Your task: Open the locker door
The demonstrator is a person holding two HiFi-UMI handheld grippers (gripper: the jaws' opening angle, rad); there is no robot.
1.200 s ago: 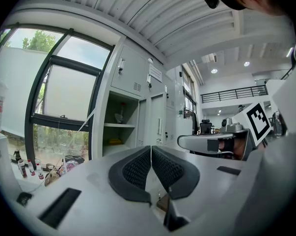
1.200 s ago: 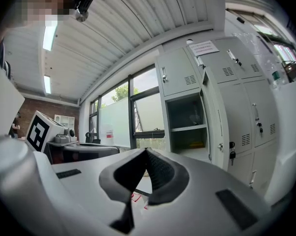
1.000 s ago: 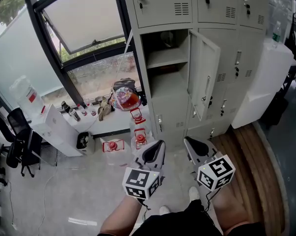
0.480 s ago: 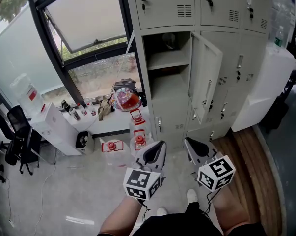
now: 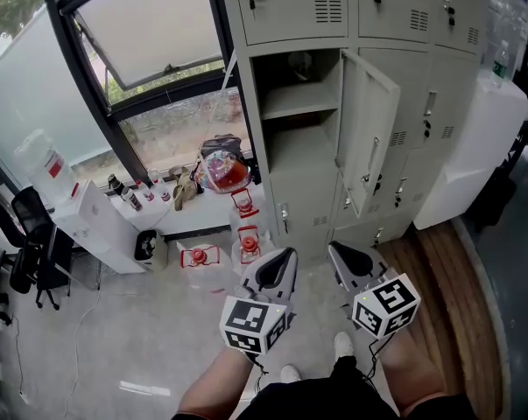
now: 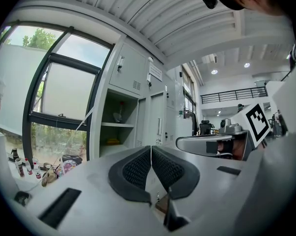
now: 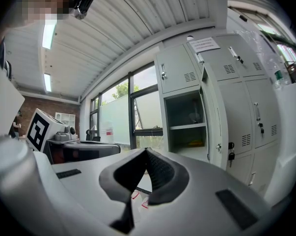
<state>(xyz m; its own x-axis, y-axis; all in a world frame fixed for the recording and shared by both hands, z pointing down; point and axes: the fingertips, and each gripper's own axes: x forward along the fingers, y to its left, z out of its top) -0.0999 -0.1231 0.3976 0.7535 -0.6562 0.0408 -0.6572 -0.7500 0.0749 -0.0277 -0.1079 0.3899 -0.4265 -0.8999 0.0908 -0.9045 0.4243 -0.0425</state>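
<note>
The grey locker bank (image 5: 404, 24) stands ahead. One middle door (image 5: 369, 138) hangs swung out to the right, baring a compartment with a shelf (image 5: 296, 103). Both grippers are held low by the person's legs, well short of the lockers and touching nothing. My left gripper (image 5: 283, 257) is shut and empty, its pads (image 6: 138, 167) meeting. My right gripper (image 5: 336, 252) is also shut and empty, with its pads (image 7: 157, 168) together. The open compartment (image 6: 118, 129) shows in the left gripper view. It also shows in the right gripper view, as the open compartment (image 7: 189, 122).
Left of the lockers, a window sill (image 5: 202, 204) holds a bag and small bottles. Red-capped water jugs (image 5: 246, 243) stand on the floor below. A white box cabinet (image 5: 102, 230) and an office chair (image 5: 36, 252) are at the left, a white unit (image 5: 474, 147) at the right.
The head view has drifted slightly. Both grippers stay shut in the same place, and the locker door hangs open as before.
</note>
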